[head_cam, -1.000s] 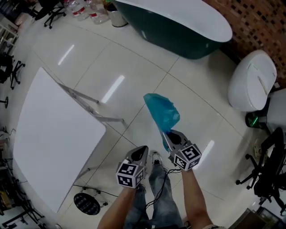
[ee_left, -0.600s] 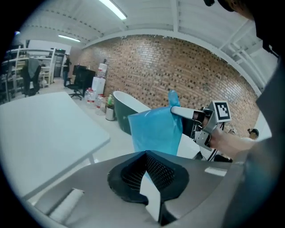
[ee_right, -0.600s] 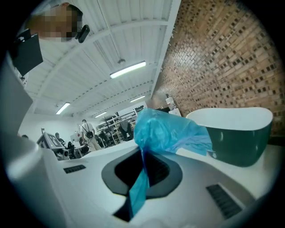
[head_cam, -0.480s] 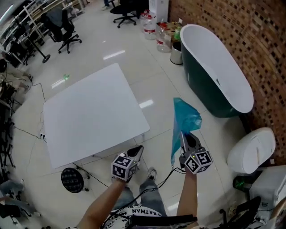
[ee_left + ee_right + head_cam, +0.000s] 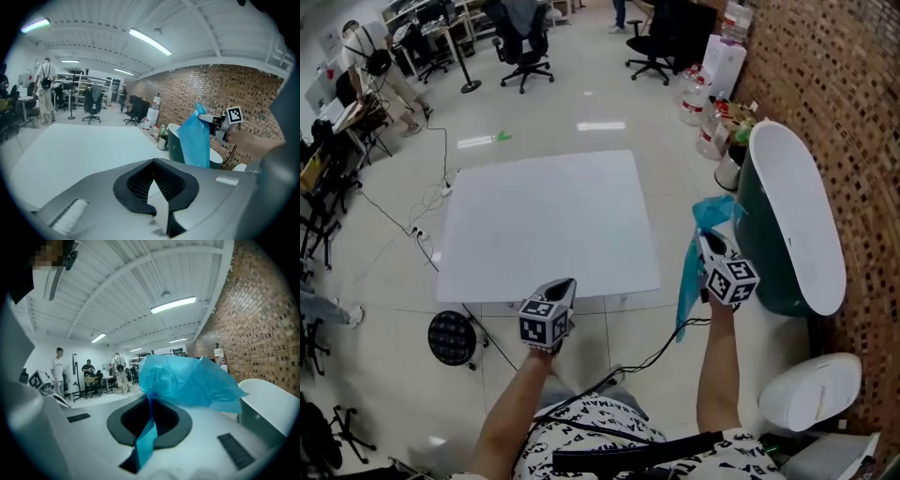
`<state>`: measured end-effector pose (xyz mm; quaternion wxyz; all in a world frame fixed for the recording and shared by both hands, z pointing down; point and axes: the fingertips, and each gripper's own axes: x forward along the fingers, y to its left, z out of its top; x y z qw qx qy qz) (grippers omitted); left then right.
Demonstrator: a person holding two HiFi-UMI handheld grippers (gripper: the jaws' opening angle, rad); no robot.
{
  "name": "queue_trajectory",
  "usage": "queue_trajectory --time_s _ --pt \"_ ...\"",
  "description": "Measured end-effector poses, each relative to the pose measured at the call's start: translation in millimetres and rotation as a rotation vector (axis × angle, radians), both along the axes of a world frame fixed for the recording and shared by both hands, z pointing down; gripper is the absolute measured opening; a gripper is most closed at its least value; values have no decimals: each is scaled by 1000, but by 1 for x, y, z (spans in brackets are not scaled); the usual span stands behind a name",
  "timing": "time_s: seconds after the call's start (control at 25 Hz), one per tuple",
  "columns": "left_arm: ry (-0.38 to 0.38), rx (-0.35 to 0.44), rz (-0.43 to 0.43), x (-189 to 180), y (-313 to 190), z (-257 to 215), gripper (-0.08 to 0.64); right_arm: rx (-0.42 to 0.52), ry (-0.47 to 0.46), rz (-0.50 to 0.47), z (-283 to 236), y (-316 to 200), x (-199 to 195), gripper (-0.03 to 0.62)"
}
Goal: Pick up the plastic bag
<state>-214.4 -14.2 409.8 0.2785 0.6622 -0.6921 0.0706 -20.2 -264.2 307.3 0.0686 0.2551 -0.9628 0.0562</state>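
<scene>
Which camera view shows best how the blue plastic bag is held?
The right gripper view: the right tool is shut on the blue plastic bag. The head view shows it hanging; the left gripper view, from afar.

Open lab-office hall: swivel chairs (image 5: 525,42) far, brick wall (image 5: 825,84) right, bathtub (image 5: 797,206) and toilet (image 5: 811,394) alongside, white worktop (image 5: 544,225) centre.
</scene>
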Motion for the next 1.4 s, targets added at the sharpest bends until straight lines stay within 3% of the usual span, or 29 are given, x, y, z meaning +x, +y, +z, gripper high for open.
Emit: queue_trajectory --time_s 0.16,0.36,0.56,0.72,1.0,1.2,1.4 --pt "33 -20 -147 -45 53 12 -14 78 79 -126 -28 -19 -88 3" --pt "67 -31 -253 -86 93 23 -14 186 145 -295 -50 24 -205 3" --pt "93 -30 -315 -121 120 32 -14 230 275 -495 6 118 -318 3" --pt "107 -38 -339 -144 137 44 -14 261 427 -649 79 204 -379 3" --pt "156 -81 -400 -178 191 68 -14 398 679 -916 198 339 -426 3" --pt "184 -109 -433 -194 218 83 -14 306 737 -895 242 357 -435 3" --pt "202 -124 -432 -203 225 92 -14 290 775 -913 264 365 -439 16"
